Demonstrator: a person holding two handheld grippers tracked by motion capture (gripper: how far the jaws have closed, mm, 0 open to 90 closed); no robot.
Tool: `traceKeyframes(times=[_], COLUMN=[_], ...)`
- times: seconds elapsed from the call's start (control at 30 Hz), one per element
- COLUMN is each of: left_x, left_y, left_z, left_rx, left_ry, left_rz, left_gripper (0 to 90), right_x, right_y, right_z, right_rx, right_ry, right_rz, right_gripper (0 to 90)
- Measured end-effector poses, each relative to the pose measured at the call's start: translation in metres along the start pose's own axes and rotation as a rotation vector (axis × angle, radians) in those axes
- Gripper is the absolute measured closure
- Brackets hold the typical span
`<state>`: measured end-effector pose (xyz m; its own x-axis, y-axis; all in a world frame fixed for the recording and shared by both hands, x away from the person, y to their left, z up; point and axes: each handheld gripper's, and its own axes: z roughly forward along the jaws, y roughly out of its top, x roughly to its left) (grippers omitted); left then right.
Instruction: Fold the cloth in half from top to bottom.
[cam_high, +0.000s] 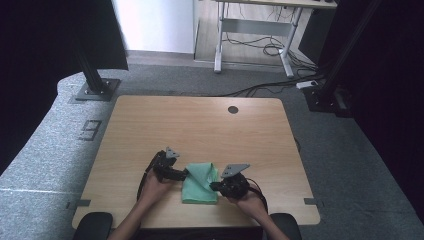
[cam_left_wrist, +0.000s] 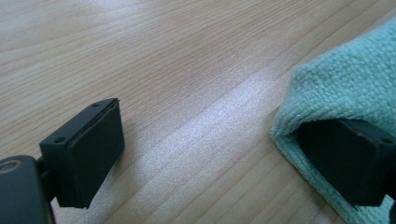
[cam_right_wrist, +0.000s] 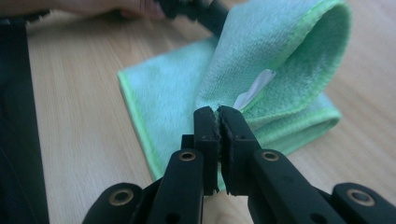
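In the high view, a green cloth (cam_high: 200, 183) was seen on the table (cam_high: 200, 125) between both grippers. In the left gripper view, the left gripper (cam_left_wrist: 224, 158) was spread wide, one jaw tucked under the cloth's edge. In the right gripper view, the right gripper (cam_right_wrist: 218, 116) was clenched on a raised fold.

A wooden table (cam_high: 200, 125) stands before a desk (cam_high: 260, 30) with cables (cam_high: 260, 47).
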<state>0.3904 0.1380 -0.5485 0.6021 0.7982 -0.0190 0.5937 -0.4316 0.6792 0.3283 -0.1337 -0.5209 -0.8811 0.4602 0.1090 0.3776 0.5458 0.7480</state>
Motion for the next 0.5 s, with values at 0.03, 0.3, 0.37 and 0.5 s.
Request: traceKeyframes(times=[0.03, 0.3, 0.37, 0.5], left_x=[0.000, 0.002, 0.003, 0.002], left_y=[0.000, 0.002, 0.003, 0.005], left_z=[0.000, 0.000, -0.002, -0.016], left_rx=[0.000, 0.015, 0.034, 0.050], left_ry=[0.000, -0.021, -0.049, -0.136], left_rz=[0.000, 0.022, 0.037, 0.060], left_gripper=[7.2, 7.2, 7.9, 11.0], right_x=[0.001, 0.006, 0.005, 0.005], right_y=[-0.002, -0.009, -0.010, -0.011], right_z=[0.002, 0.013, 0.013, 0.013], right_rx=[0.007, 0.056, 0.055, 0.046], right_ry=[0.000, -0.025, -0.027, -0.025], right_rz=[0.000, -0.027, -0.020, -0.009], right_gripper=[84.9, 84.7, 84.7, 84.6])
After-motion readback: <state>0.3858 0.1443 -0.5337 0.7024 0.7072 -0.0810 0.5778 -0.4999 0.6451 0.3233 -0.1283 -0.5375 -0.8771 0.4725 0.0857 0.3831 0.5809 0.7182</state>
